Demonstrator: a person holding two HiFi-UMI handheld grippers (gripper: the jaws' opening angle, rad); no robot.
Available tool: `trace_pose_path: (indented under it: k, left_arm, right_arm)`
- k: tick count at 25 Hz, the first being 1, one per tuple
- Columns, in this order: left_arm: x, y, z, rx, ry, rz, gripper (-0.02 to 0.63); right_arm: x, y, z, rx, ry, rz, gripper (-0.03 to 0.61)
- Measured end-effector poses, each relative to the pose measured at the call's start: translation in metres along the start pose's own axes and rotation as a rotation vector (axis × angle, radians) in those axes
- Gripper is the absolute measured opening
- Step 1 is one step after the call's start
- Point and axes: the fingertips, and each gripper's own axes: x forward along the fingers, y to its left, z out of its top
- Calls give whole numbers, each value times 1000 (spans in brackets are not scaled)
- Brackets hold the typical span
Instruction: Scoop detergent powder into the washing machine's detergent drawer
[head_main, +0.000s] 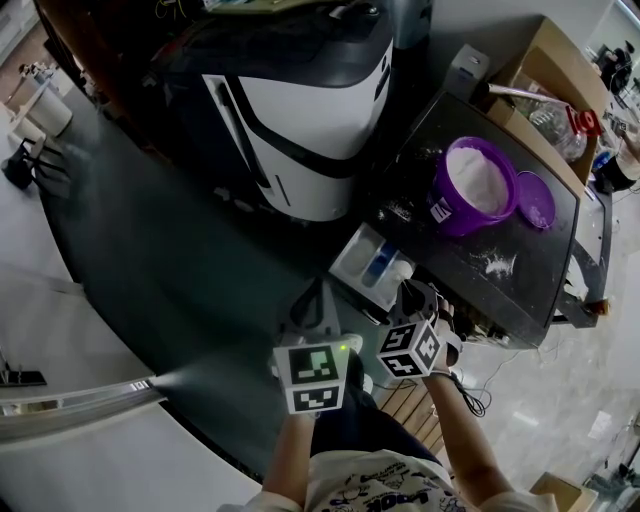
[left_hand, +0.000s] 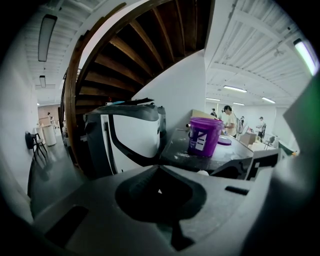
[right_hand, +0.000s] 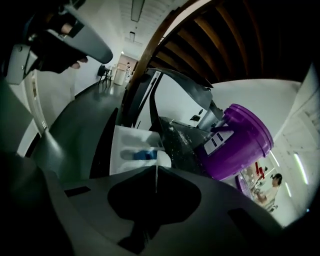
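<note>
An open purple bucket (head_main: 443, 203) full of white detergent powder (head_main: 478, 180) stands on the washing machine's dark top (head_main: 455, 265), with its purple lid (head_main: 536, 200) beside it. The white detergent drawer (head_main: 372, 265) is pulled out below the top's near edge and has a blue insert. Both grippers hover just in front of the drawer. My left gripper (head_main: 318, 295) is shut and empty, and its tip (left_hand: 159, 167) points toward the bucket (left_hand: 204, 136). My right gripper (head_main: 415, 297) is shut too, with its closed tip (right_hand: 156, 169) just short of the drawer (right_hand: 135, 150) and the bucket (right_hand: 240, 142) to the right.
Spilled powder (head_main: 497, 265) dusts the machine top. A white and black appliance (head_main: 300, 110) stands left of the drawer. Behind the bucket are a cardboard box (head_main: 550, 65) and a clear bottle with a red cap (head_main: 560, 125). The dark floor (head_main: 150, 250) spreads to the left.
</note>
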Motion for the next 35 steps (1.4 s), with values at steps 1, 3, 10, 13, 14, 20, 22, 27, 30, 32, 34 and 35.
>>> trace_pose_path:
  k: [1, 3, 10, 13, 14, 20, 22, 27, 30, 32, 34, 35]
  left_arm:
    - [0, 0, 0, -1, 1, 1, 2]
    - [-1, 1, -2, -3, 2, 3, 2]
    - [-2, 6, -7, -14, 9, 17, 3]
    - [-3, 7, -9, -19, 12, 20, 3]
    - [-3, 8, -10, -20, 12, 21, 2]
    - [-2, 8, -12, -25, 14, 28, 3]
    - [-1, 8, -12, -26, 15, 28, 2]
    - [-3, 7, -9, -26, 11, 32, 2]
    - [-5, 7, -5, -23, 5, 37, 3]
    - [-7, 7, -1, -24, -3, 40, 3]
    - [-9, 6, 3, -24, -11, 42, 2]
    - [-10, 5, 5, -22, -15, 43, 2]
  right_arm:
    - [1, 1, -1, -29, 5, -9, 20]
    - [2, 2, -2, -89, 19, -28, 20]
    - [5, 6, -7, -297, 49, -93, 20]
    - [6, 8, -8, -317, 50, -93, 20]
    - [7, 9, -9, -318, 51, -92, 20]
    - [10, 9, -12, -270, 44, -76, 20]
    - [10, 7, -11, -250, 39, -75, 20]
    - [5, 5, -6, -184, 7, -56, 20]
    - [-1, 1, -1, -104, -26, -39, 20]
    - [-5, -2, 2, -43, -46, -31, 20]
    - [-10, -5, 4, 40, -63, -14, 20]
    - [-13, -7, 5, 84, -72, -5, 20]
